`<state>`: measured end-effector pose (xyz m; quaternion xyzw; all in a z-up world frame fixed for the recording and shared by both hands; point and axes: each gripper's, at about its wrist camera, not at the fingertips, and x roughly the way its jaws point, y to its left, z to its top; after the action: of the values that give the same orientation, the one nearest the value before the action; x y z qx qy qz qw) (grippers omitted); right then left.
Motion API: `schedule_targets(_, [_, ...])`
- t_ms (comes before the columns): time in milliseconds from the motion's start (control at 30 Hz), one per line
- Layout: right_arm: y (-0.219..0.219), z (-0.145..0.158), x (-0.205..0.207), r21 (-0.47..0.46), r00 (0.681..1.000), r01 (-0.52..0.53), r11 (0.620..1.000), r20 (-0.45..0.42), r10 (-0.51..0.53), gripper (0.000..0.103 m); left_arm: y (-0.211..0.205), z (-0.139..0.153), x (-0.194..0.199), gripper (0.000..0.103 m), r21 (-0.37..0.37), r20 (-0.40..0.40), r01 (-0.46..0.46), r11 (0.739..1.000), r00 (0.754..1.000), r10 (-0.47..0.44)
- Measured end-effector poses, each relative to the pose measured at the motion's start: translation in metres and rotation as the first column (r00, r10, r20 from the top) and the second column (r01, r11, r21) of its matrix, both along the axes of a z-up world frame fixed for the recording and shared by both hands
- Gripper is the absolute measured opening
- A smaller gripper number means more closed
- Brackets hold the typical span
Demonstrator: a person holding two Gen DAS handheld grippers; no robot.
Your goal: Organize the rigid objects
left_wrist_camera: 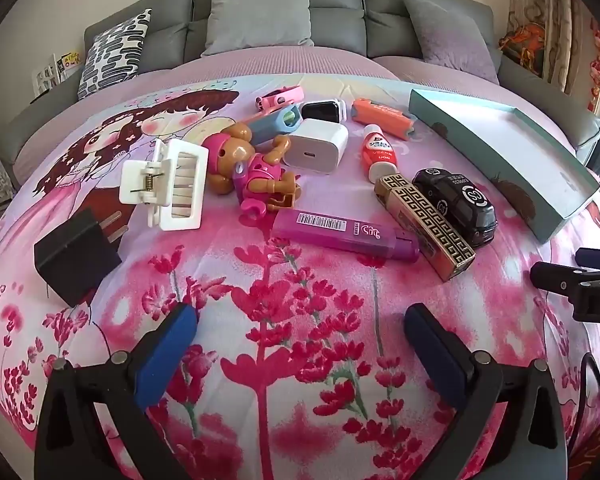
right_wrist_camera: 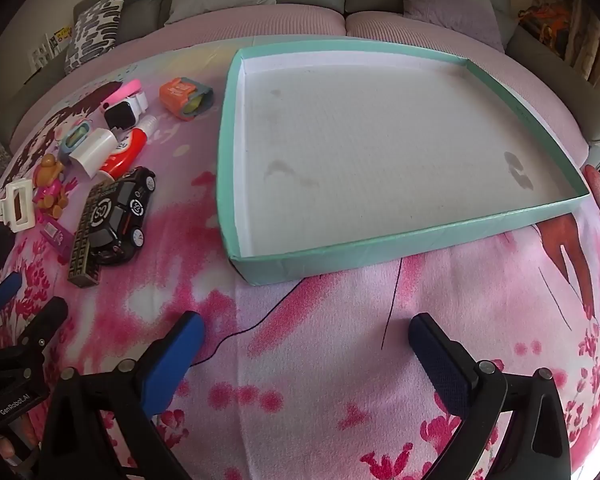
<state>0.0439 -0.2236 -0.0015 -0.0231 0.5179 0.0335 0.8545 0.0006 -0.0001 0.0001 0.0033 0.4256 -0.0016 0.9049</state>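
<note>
i'm hovering both tools, left tool [left_wrist_camera: 300, 320] and right tool [right_wrist_camera: 306, 328], jaws wide apart and holding nothing. toys are sitting clustered mid-frame left of the empty teal tray [right_wrist_camera: 420, 236]. nothing sorted yet; next i'm picking the near purple lighter [left_wrist_camera: 346, 234].

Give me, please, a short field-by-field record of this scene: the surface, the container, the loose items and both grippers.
surface: floral pink blanket
container: shallow teal tray, empty
loose items: black toy car, purple lighter, white hair clip, toy dog figure, white charger, all outside tray
left gripper: open, empty
right gripper: open, empty
</note>
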Motion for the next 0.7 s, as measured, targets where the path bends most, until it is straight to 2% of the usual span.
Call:
schedule_targets(33, [0.000, 0.000, 0.000, -0.001, 1.000, 0.000, 1.000, 0.000, 0.000, 0.103, 0.000, 0.000, 0.001, 0.103, -0.001, -0.005, 0.000, 1.000, 1.000, 0.000])
schedule_targets(67, [0.000, 0.000, 0.000, -0.001, 1.000, 0.000, 1.000, 0.001, 0.000, 0.103, 0.000, 0.000, -0.001, 0.103, 0.003, 0.024, 0.000, 1.000, 1.000, 0.000])
schedule_targets(467, [0.000, 0.000, 0.000, -0.001, 1.000, 0.000, 1.000, 0.001, 0.000, 0.103, -0.011, -0.002, -0.002, 0.103, 0.019, 0.010, 0.003, 1.000, 1.000, -0.003])
schedule_targets(700, [0.000, 0.000, 0.000, -0.001, 1.000, 0.000, 1.000, 0.001, 0.000, 0.103, -0.004, -0.002, 0.004, 0.103, 0.020, 0.008, 0.005, 1.000, 1.000, -0.005])
